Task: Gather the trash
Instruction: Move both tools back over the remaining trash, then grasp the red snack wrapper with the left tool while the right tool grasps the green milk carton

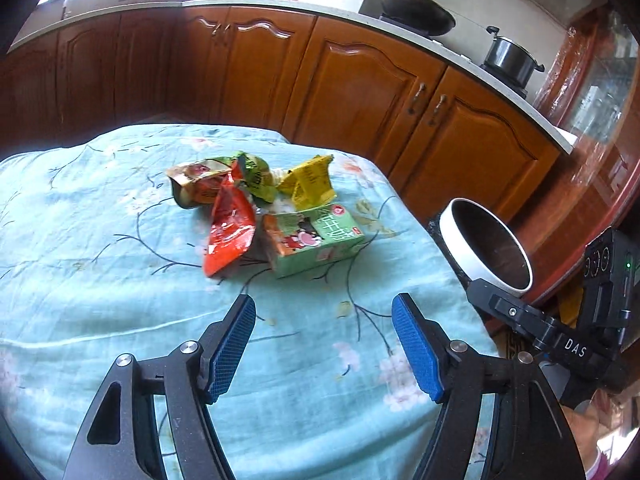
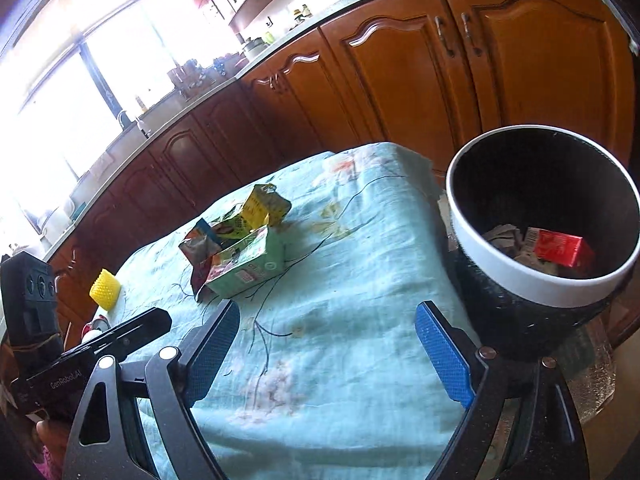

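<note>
- Plainly, both tongs are released and empty: the left tongs (image 1: 324,312) hang over bare cloth just short of the litter, and the right tongs (image 2: 326,322) gape wider between the pile and the bin.
- The trash sits heaped mid-bench on a wrinkled floral cloth (image 1: 80,216): a green drink carton (image 1: 320,242), a red foil wrapper (image 1: 230,236), a yellow crumpled carton (image 1: 308,184) and an orange snack packet (image 1: 196,184), all touching.
- All of it looks light. The green carton is boxy and half crushed, probably stiffest across its flat sides, the best place to pinch.
- The foil is slick and floppy; I would grip a creased edge.
- The white-rimmed black bin (image 2: 540,280) stands beside the bench, holding a red box (image 2: 560,248) and paper scraps.
</note>
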### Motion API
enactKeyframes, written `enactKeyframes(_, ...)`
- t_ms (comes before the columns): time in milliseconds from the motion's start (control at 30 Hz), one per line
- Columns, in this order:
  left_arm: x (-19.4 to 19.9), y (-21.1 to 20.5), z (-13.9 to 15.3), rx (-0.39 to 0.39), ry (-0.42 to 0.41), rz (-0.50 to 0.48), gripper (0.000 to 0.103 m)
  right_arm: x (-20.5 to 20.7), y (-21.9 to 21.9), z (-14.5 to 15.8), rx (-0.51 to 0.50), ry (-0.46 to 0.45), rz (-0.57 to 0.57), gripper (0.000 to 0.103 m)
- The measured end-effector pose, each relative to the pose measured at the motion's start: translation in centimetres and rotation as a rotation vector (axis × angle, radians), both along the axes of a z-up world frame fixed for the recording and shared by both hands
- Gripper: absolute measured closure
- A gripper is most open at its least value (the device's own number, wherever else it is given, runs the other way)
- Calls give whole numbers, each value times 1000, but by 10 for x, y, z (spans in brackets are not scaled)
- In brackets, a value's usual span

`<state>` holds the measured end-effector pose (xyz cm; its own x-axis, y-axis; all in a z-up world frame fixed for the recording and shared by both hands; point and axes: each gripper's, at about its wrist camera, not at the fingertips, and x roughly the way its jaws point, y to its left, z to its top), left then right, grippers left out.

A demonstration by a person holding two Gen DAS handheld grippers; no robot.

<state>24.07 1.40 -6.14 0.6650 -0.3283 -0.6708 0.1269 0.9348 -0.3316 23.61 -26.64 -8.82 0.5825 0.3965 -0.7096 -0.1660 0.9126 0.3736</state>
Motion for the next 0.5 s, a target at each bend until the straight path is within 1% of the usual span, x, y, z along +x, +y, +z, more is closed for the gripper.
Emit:
enactKeyframes(167, -1, 23, 1, -5, 7, 50, 33, 8, 21, -5, 1, 15, 34, 12)
enactKeyframes(300, 10, 36, 3, -5, 9, 82, 33, 16, 31, -8, 4, 21, 52, 12)
enactKeyframes(500, 37, 47, 4, -3, 9, 116, 34, 34, 46, -12, -3, 35, 88, 13)
